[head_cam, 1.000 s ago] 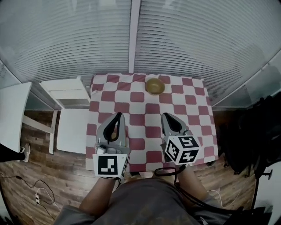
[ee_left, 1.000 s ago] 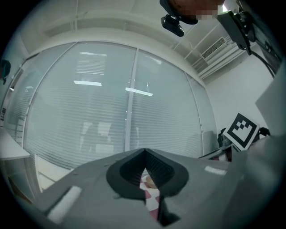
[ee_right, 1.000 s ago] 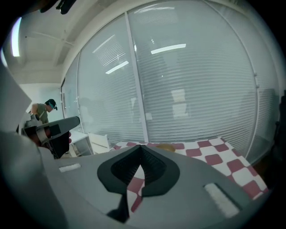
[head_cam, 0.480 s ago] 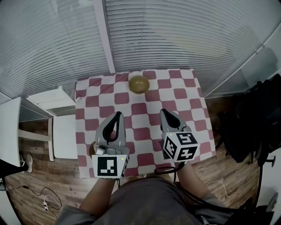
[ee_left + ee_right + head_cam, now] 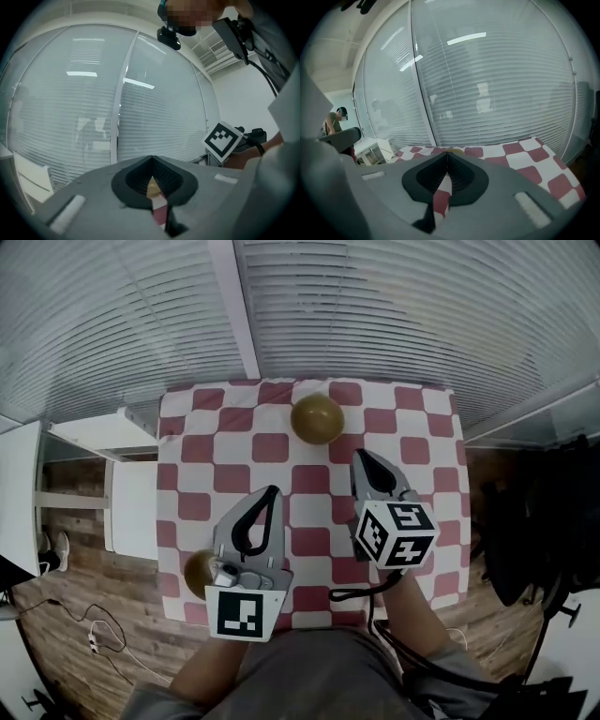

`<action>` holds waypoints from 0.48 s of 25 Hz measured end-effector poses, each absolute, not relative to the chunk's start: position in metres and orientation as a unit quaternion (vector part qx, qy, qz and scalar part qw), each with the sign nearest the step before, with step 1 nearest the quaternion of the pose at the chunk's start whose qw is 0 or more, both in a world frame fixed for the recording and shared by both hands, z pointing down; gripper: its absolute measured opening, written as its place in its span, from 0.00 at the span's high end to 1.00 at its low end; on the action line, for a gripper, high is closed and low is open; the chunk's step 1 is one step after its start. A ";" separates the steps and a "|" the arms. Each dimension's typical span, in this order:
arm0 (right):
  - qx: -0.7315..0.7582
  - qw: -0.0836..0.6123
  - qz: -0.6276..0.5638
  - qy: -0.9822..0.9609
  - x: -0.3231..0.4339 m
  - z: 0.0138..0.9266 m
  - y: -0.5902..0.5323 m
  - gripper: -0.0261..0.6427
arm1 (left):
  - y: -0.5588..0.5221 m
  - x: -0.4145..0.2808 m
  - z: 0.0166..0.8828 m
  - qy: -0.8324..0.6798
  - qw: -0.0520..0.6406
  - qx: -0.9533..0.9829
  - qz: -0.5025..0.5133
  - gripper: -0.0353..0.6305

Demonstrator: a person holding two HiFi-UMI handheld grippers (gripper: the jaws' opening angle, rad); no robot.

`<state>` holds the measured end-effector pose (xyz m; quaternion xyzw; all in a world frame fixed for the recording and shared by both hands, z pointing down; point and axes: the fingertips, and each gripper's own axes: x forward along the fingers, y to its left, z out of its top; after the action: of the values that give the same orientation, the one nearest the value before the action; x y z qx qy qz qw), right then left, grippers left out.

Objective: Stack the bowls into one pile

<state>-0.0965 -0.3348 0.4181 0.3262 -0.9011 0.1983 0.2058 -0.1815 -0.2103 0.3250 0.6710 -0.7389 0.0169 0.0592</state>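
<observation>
Head view: stacking seems unstarted; left gripper (image 5: 271, 491) and right gripper (image 5: 362, 456), fingers clenched empty, must open to take near bowl (image 5: 197, 570).

I counted two bowls, a far bowl (image 5: 317, 418) and a near bowl (image 5: 198, 571), both on the one checkered table (image 5: 420, 420).

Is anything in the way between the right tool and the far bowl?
Nothing visible: only bare checkered cloth lies between the right tool and the far bowl. The other bowl sits at the cloth's near left edge, beside the left tool, off that line.
</observation>
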 end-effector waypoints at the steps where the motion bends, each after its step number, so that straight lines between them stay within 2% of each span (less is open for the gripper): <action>1: 0.324 0.209 0.203 -0.900 -0.102 0.424 -0.341 0.92 | -0.215 -0.184 0.331 -0.740 0.067 0.669 0.019 0.94; 12: 0.325 0.243 0.242 -0.881 -0.136 0.483 -0.388 0.77 | -0.246 -0.205 0.381 -0.747 0.106 0.655 0.046 0.94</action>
<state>-0.1356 -0.3881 0.4834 0.3252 -0.8813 0.2417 0.2433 -0.2052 -0.2459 0.3806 0.6545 -0.7472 0.0459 0.1061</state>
